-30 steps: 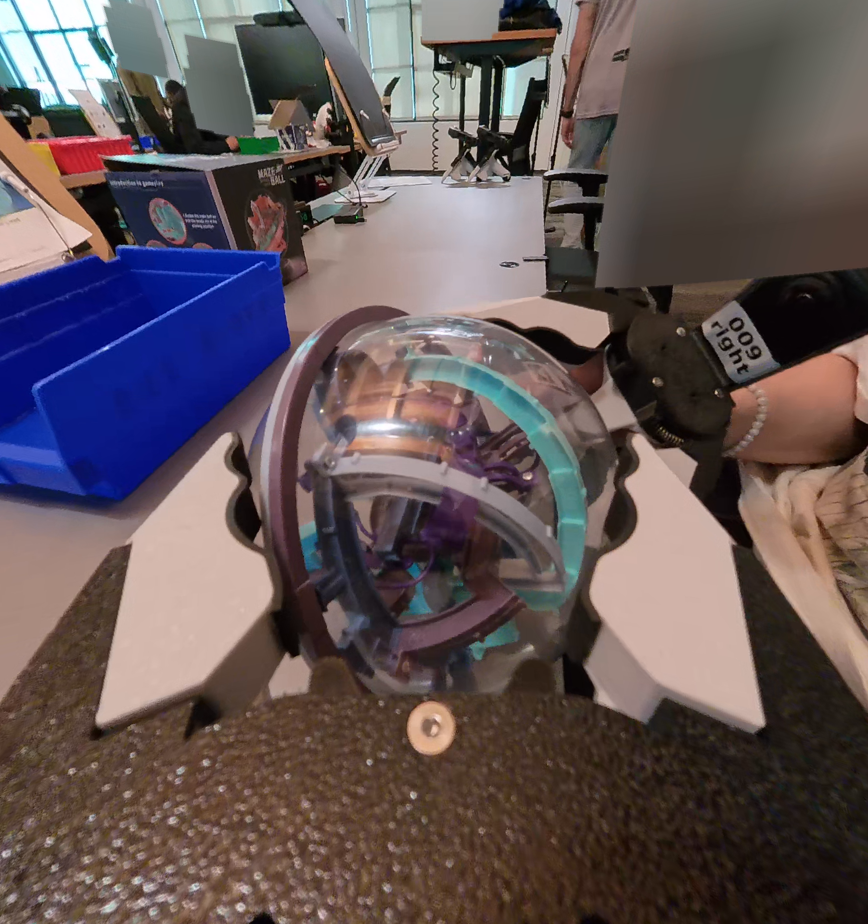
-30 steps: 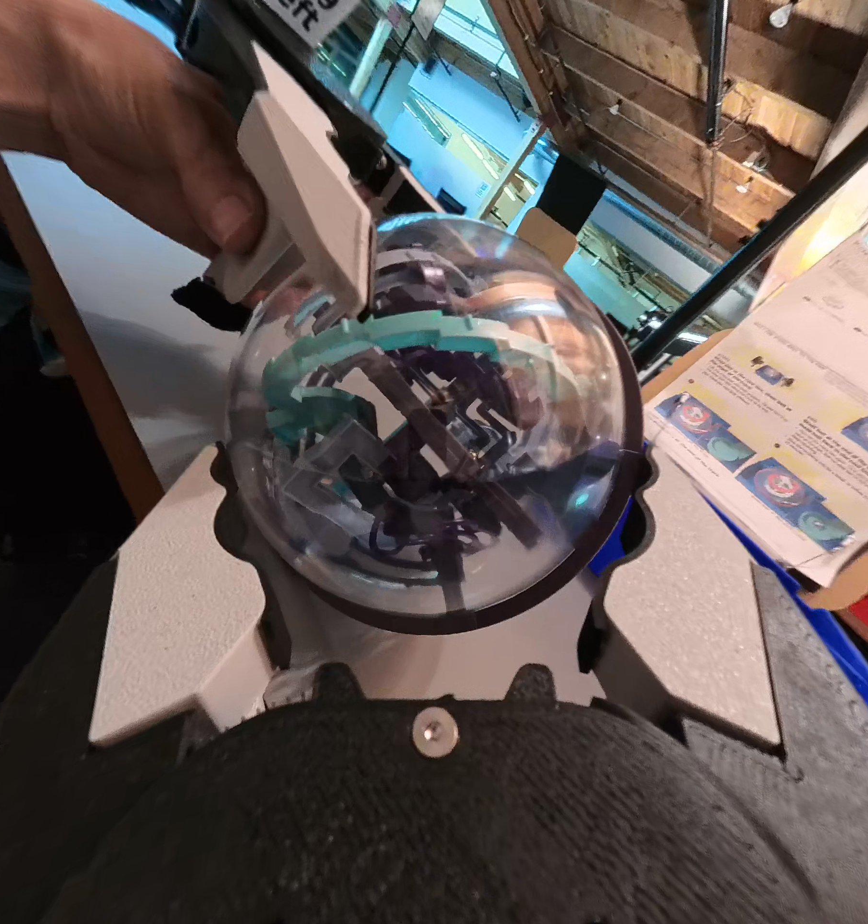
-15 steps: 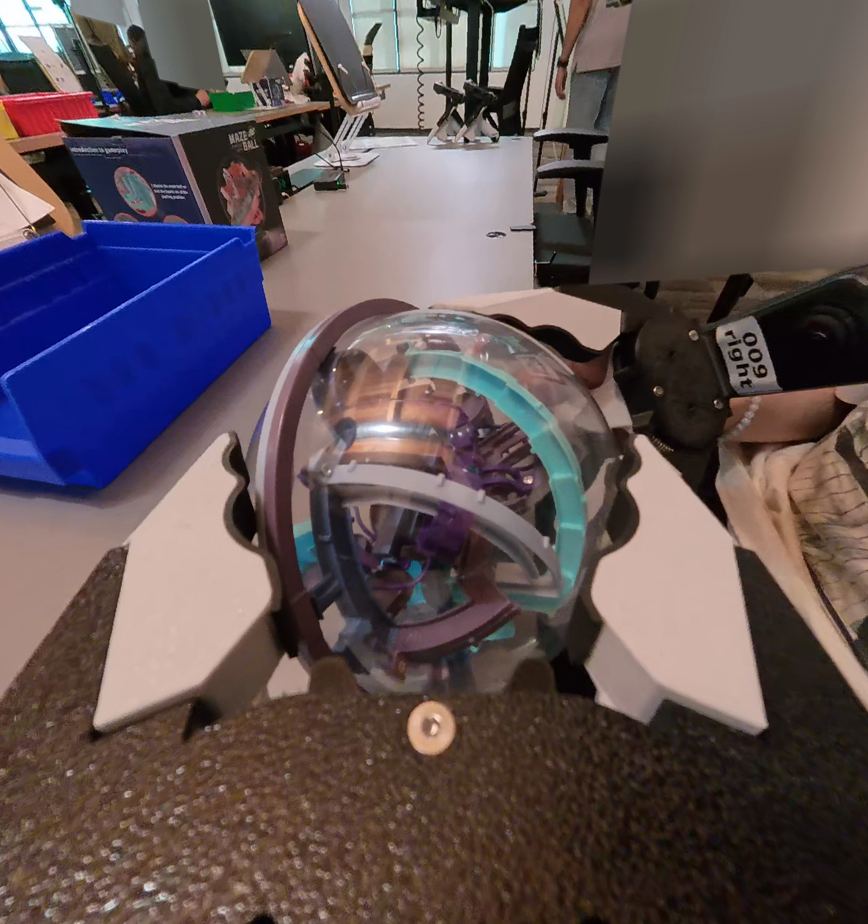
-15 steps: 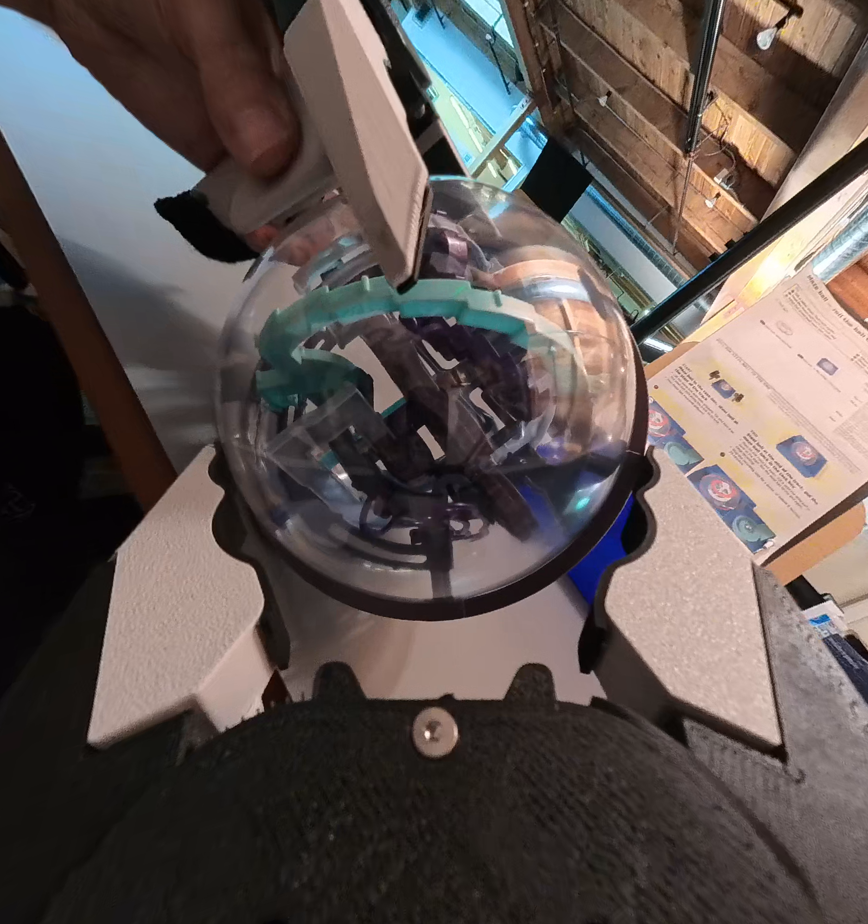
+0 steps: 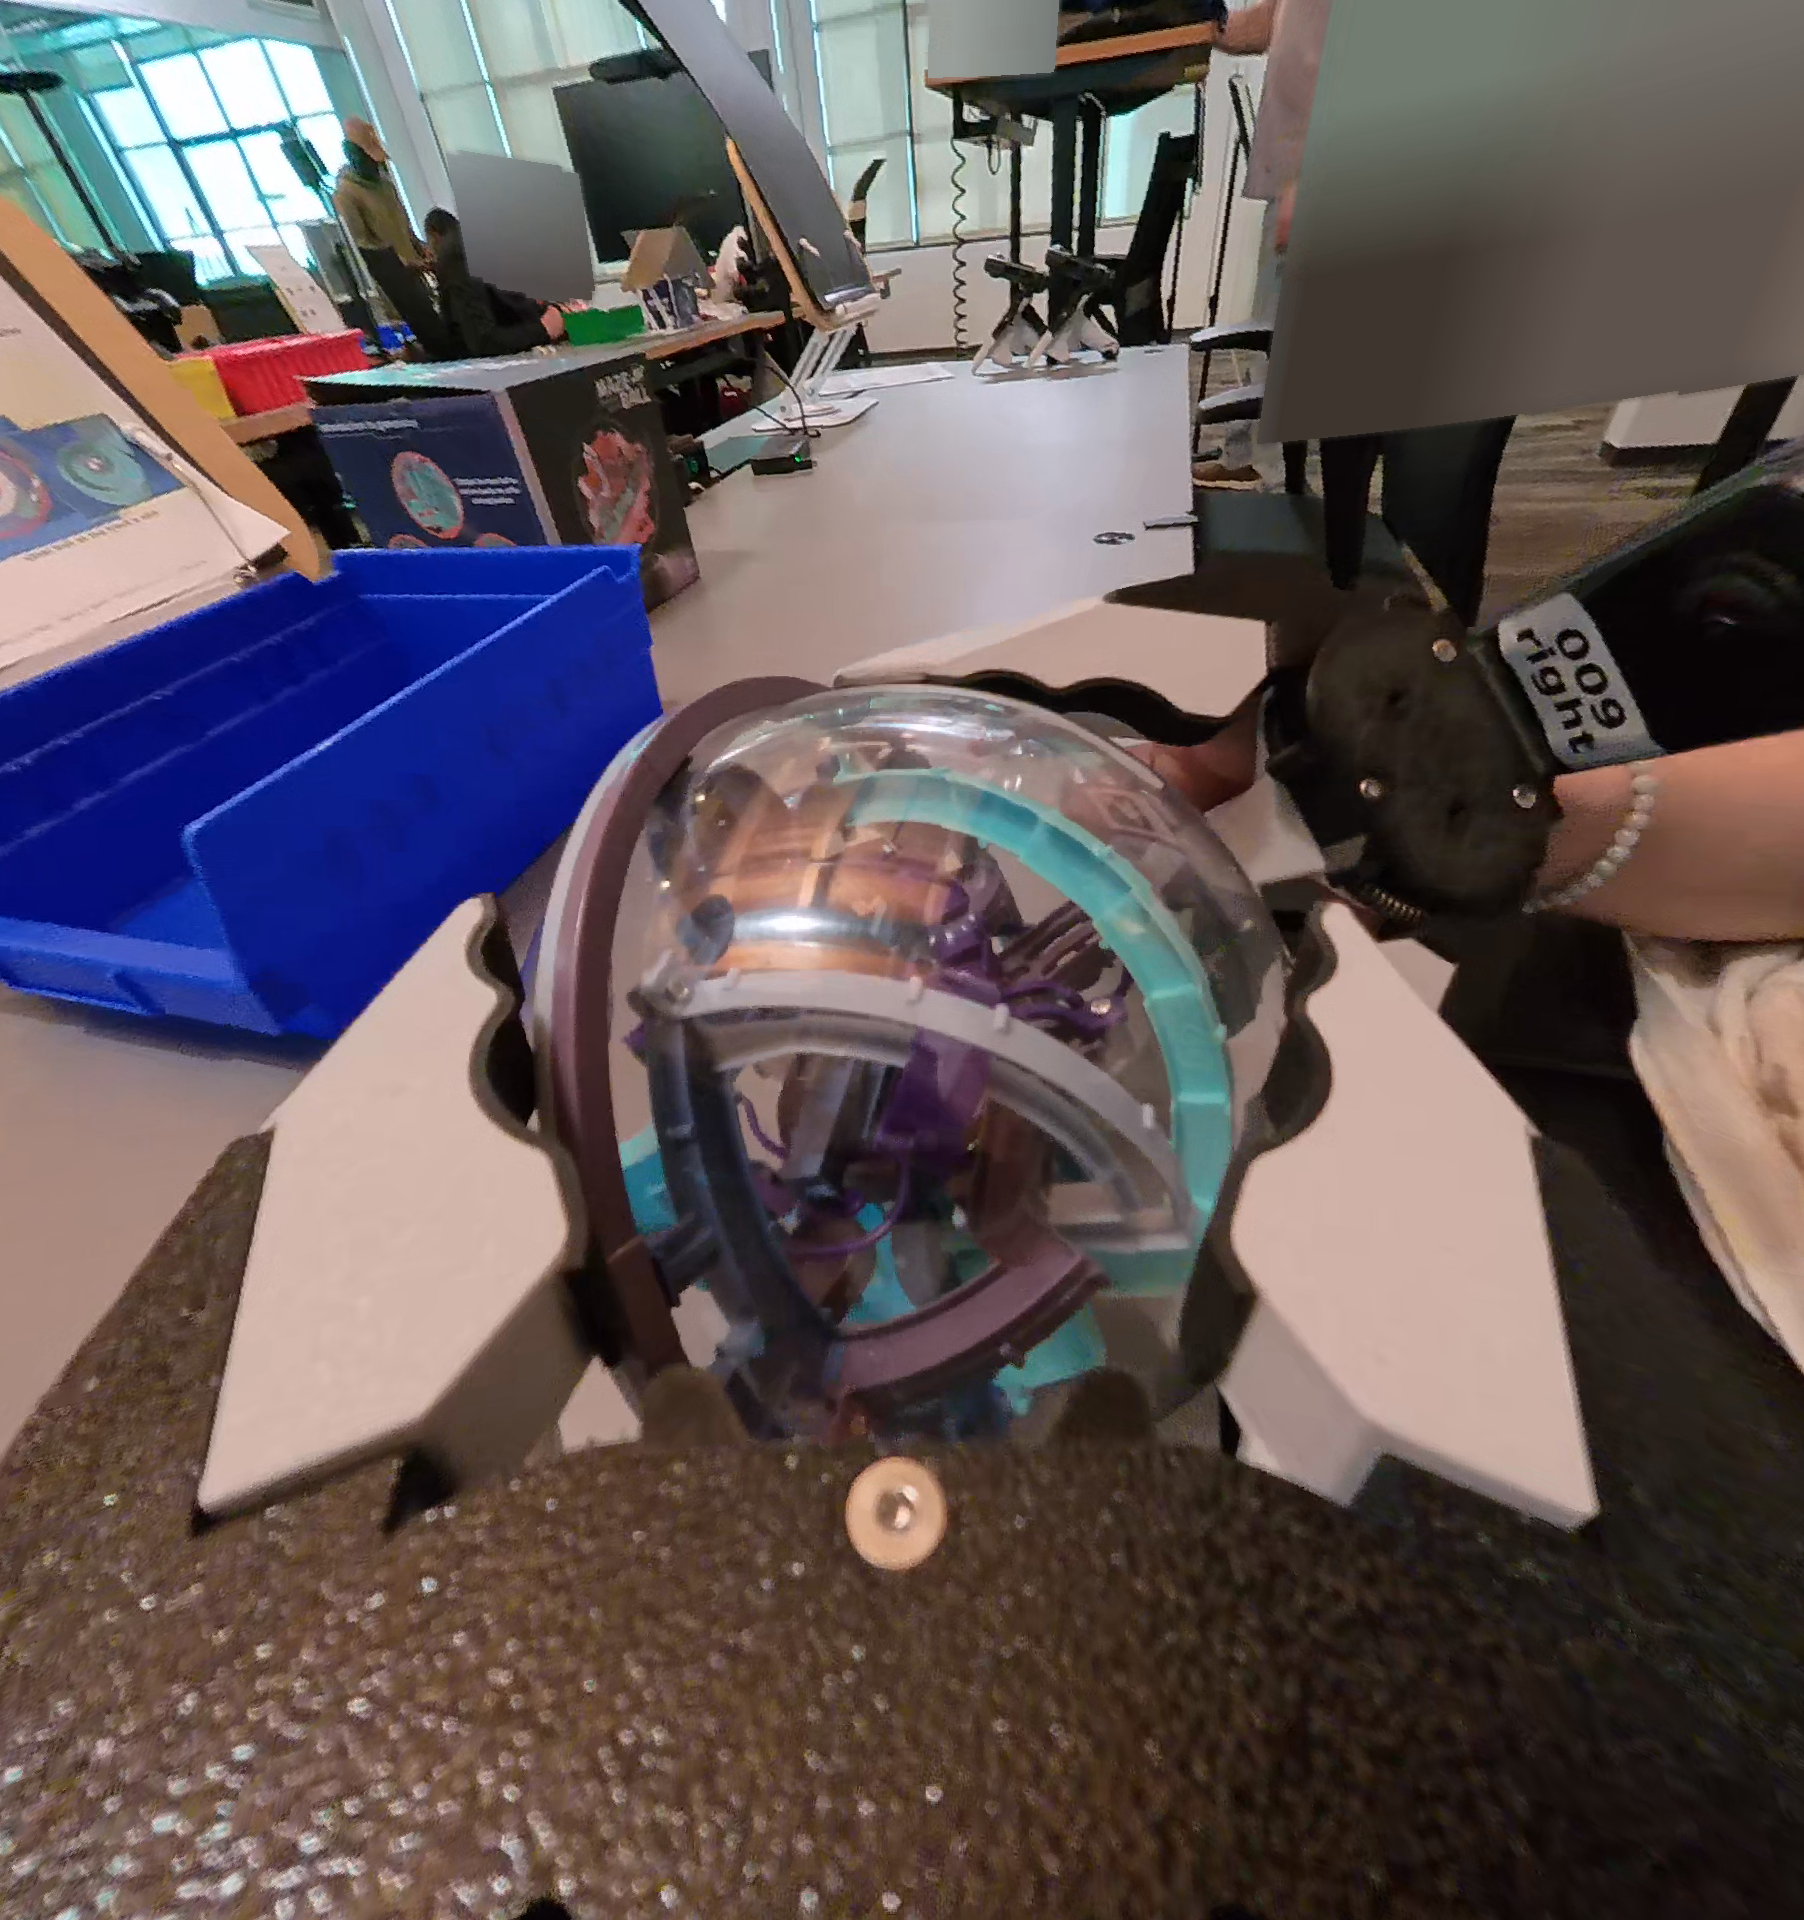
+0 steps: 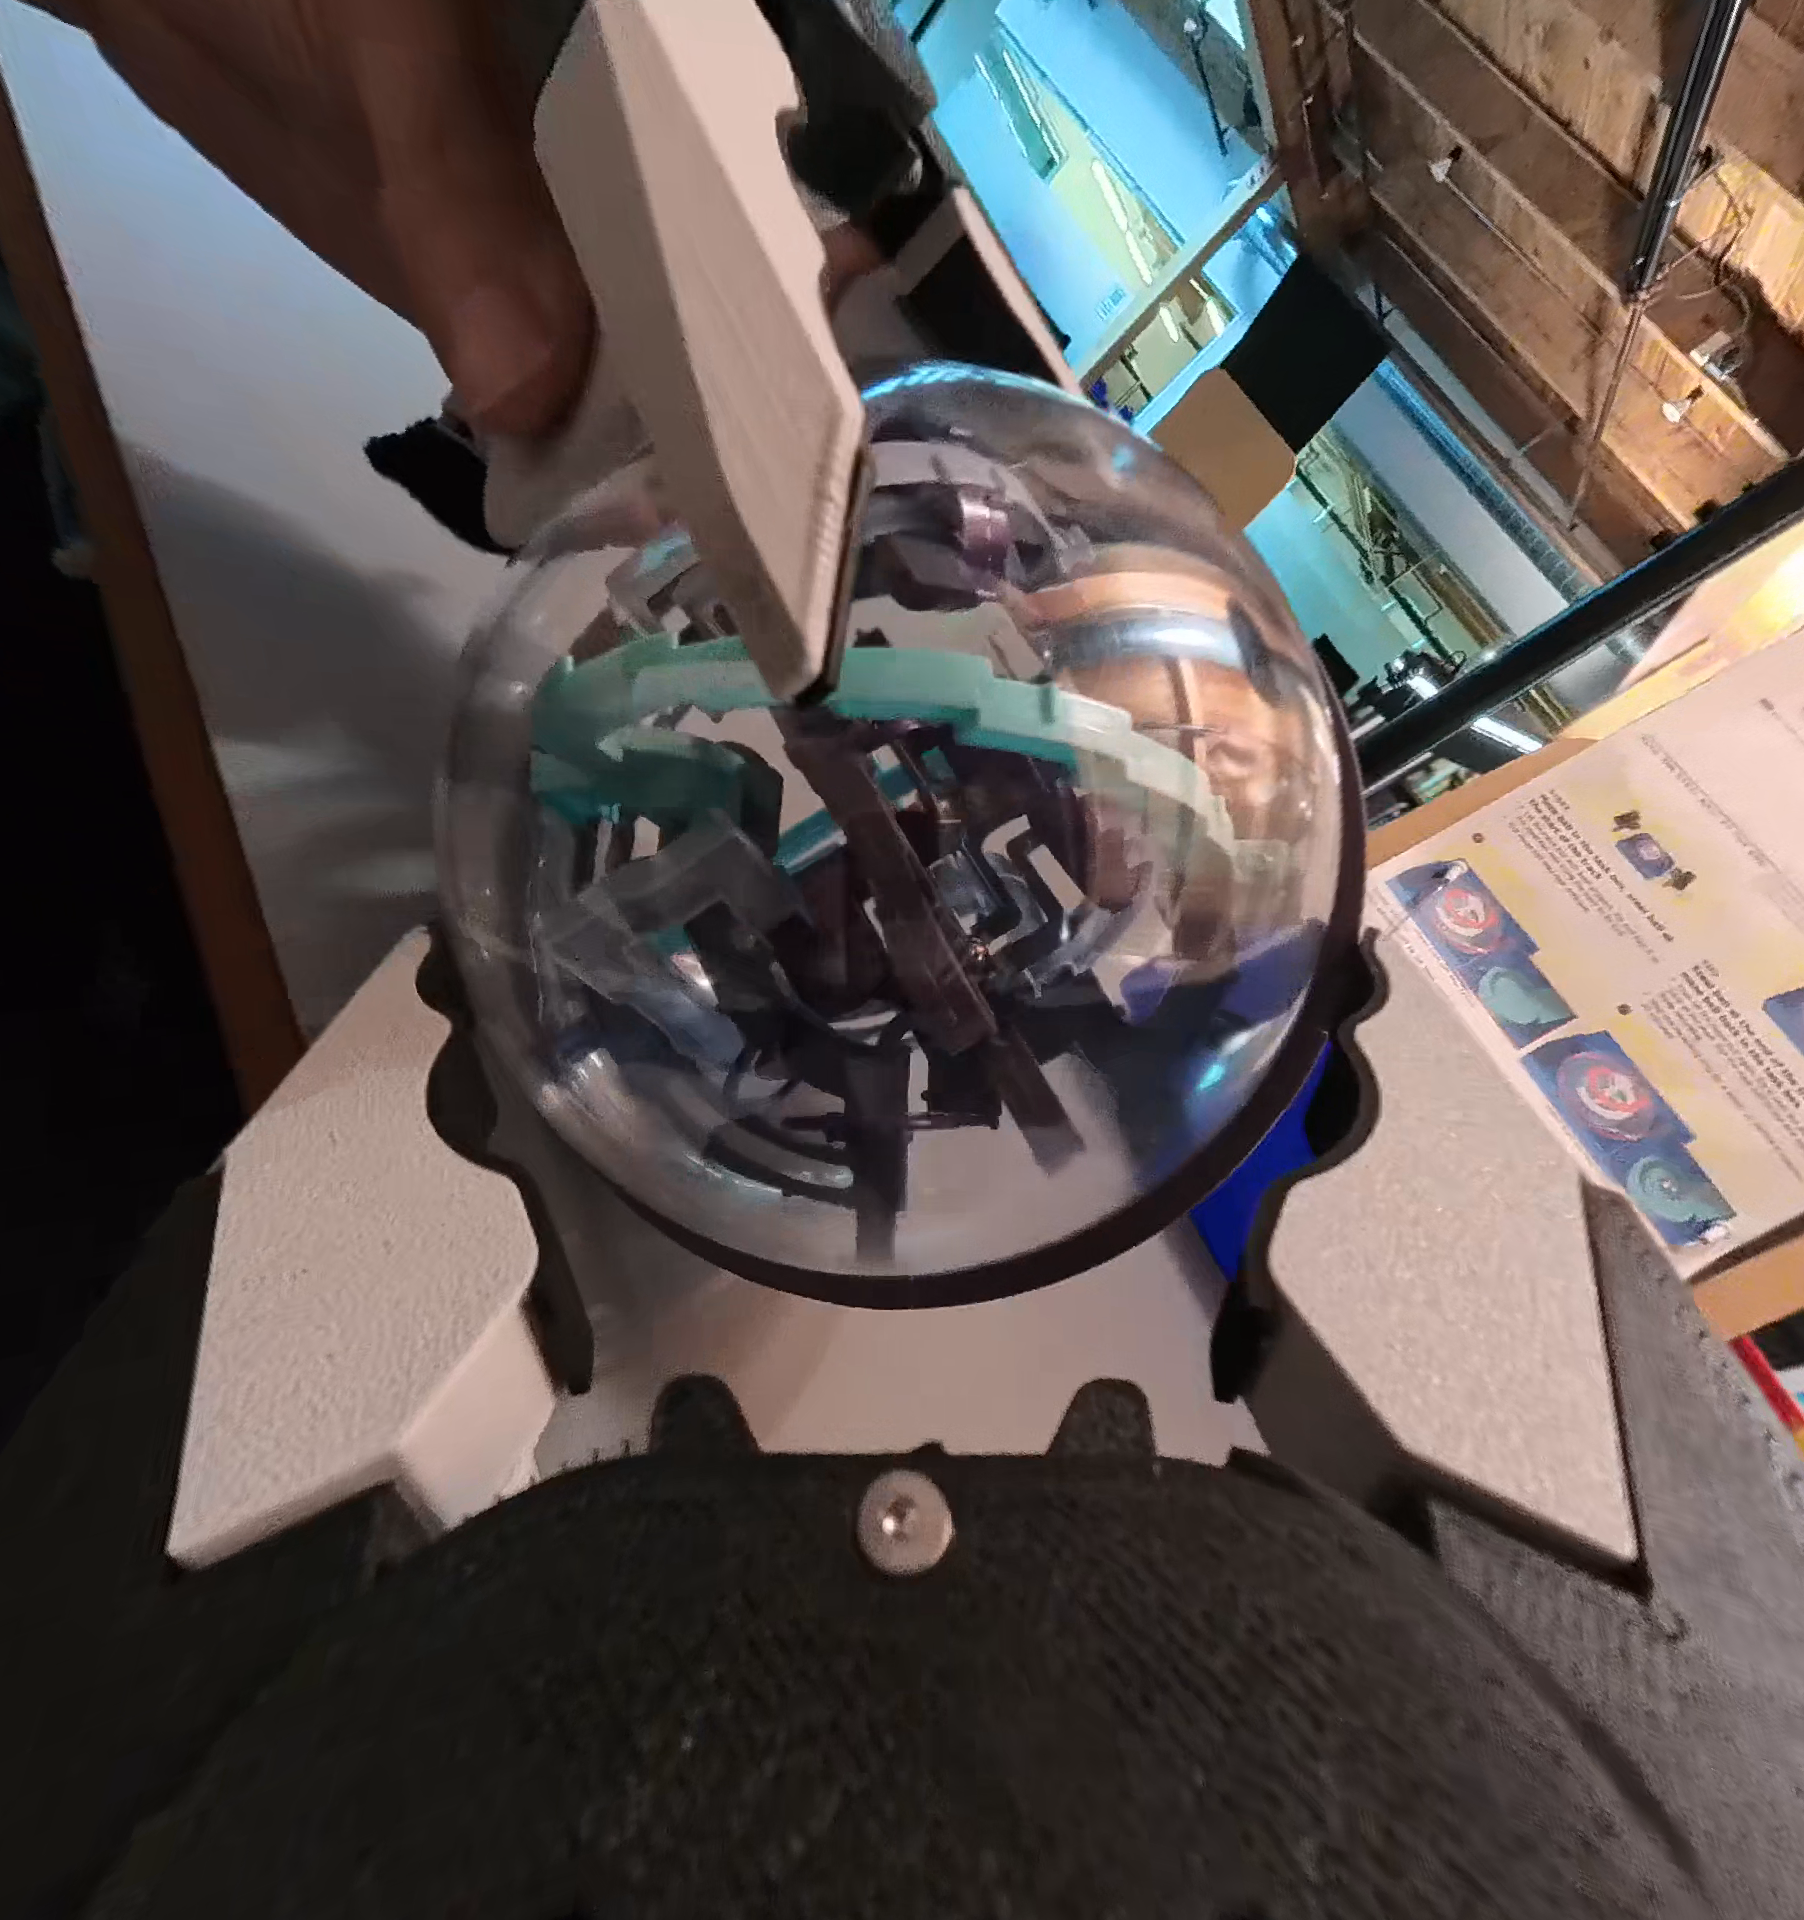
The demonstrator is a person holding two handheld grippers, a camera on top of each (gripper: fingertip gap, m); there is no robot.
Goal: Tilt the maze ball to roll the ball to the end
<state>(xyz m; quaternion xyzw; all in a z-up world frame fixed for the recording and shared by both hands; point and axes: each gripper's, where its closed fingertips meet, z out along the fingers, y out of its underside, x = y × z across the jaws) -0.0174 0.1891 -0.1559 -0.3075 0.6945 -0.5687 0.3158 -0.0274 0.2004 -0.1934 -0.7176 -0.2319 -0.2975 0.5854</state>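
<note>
Left wrist view: the maze ball (image 5: 898, 1049), a clear sphere with teal, purple and copper tracks inside, fills the middle of the frame, raised off the grey counter (image 5: 929, 520). The left claw (image 5: 898, 1049) is clamped on it, its 2 pale fingers (image 5: 410, 1195) pressed against the shell at the left and right. The right claw (image 5: 1168, 727) reaches in from the upper right, one finger lying over the top of the sphere. A blue bin (image 5: 285, 769) sits at the left of the frame.

Right wrist view: the sphere (image 6: 898, 831) again sits at centre frame, the right claw (image 6: 898, 831) clamped on it, its scalloped inner edges meeting the shell on both sides. A left-claw finger (image 6: 732, 416) crosses from the upper left onto the dome. A small metal ball (image 6: 971, 948) seems to rest on a dark track near the middle, though the view is blurred.

Judging by this, the tilting is under way; where the track's end lies cannot be told, so the rolling is unfinished.
</note>
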